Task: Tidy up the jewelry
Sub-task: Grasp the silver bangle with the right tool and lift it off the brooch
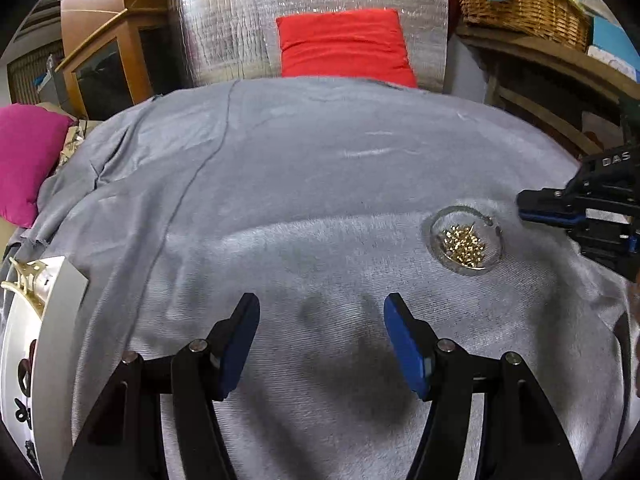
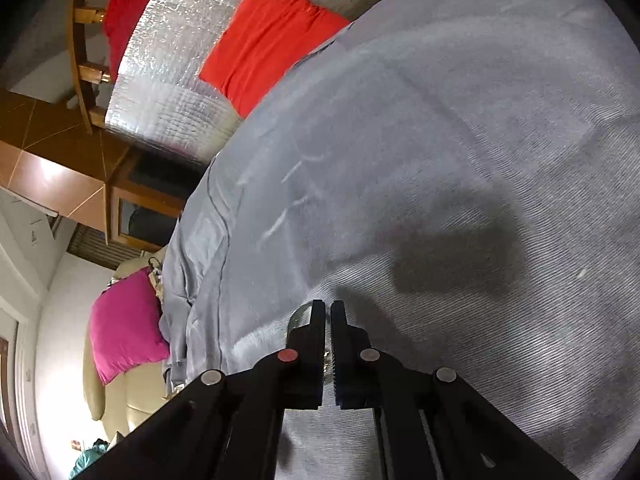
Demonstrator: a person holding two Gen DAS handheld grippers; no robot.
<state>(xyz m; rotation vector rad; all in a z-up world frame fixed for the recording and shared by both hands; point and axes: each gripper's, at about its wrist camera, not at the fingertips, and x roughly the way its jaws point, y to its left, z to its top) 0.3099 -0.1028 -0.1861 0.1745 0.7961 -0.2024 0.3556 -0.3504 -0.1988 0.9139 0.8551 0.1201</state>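
Observation:
A small clear glass dish (image 1: 466,241) holding several gold jewelry pieces (image 1: 464,246) sits on the grey cloth (image 1: 304,184) to the right. My left gripper (image 1: 322,308) is open and empty, hovering over bare cloth left of the dish. My right gripper (image 1: 524,206) comes in from the right edge, its tips just right of the dish rim. In the right wrist view the right gripper (image 2: 327,307) has its jaws nearly closed with only a thin gap; the dish rim (image 2: 298,316) shows just left of the fingers, and I cannot tell whether anything is between them.
A white tray (image 1: 60,292) with a cream hair claw (image 1: 24,280) and dark items sits at the left edge. A red cushion (image 1: 344,46), a pink cushion (image 1: 28,160), a wicker basket (image 1: 524,4) and wooden furniture surround the cloth-covered surface.

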